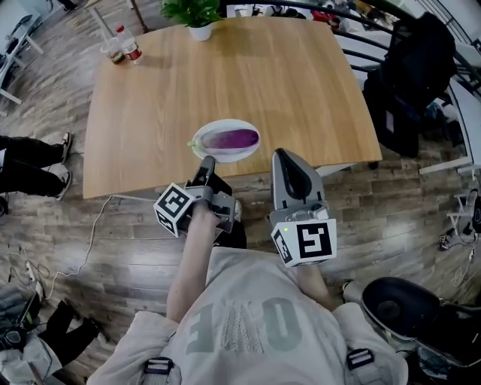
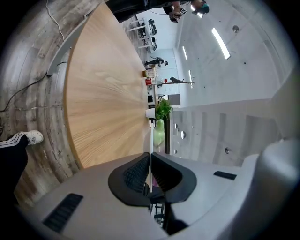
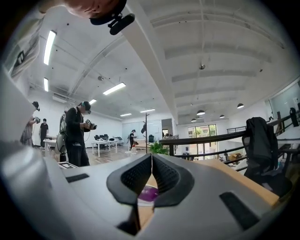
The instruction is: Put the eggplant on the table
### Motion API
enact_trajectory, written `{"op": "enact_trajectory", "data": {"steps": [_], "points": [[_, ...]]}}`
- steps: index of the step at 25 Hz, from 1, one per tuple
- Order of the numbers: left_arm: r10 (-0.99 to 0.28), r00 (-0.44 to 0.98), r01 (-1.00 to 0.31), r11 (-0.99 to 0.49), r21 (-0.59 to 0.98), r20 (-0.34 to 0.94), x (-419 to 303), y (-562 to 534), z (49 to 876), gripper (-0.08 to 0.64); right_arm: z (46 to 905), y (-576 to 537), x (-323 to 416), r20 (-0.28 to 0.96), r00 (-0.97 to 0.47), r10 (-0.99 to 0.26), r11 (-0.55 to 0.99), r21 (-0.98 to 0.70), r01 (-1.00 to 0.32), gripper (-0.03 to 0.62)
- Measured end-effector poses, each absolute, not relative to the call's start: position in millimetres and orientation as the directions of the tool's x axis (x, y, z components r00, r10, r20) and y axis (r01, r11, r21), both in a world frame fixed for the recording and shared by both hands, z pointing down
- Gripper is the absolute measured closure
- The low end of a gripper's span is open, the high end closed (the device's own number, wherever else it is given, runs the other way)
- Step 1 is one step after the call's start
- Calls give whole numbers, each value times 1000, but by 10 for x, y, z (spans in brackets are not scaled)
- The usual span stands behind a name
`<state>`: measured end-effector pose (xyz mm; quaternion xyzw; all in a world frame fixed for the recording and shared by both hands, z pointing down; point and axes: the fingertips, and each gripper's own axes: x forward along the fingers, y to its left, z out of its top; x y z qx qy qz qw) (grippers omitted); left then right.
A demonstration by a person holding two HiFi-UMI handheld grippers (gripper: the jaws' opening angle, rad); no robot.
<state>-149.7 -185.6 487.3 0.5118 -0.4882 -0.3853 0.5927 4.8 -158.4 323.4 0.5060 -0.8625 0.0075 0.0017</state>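
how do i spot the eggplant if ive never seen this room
Find the big wooden table in the middle of the room. At its edge nearest the person is a white plate, and the eggplant lies in it. It is the only purple thing there; the potted plant and bottle stand at the far edge.

At the far side a potted plant (image 1: 197,13) stood well apart from a red-labelled bottle (image 1: 128,45), with a cup (image 1: 114,51) just beside it. A black bag (image 1: 417,71) sat to the right. A white cable (image 1: 89,233) trailed over the wooden floor (image 1: 421,218), and someone's dark-trousered legs (image 1: 26,162) showed at the left.
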Motion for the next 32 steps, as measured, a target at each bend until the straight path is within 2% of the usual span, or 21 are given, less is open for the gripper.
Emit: {"op": "enact_trajectory", "data": {"steps": [12,23,29,32], "points": [[-946,288,-37,141,989,146,-1787,-3055,4646,540,2998,-2804,-323,-17,-439,-898,439,-19,-898,574],[-935,284,-67,201,977,212,-1704,-3153,4978,540,3027,-3009,-415,4,-476,-880,476,14,-880,574],[-930,314,21,207,978,190,-1448,-3280,5257,540,3015,-3174,-258,16,-488,-873,488,23,-872,574],[-928,309,-5,215,977,206,-1378,-3296,5407,540,3048,-3213,-130,26,-476,-879,477,19,-879,574]]}}
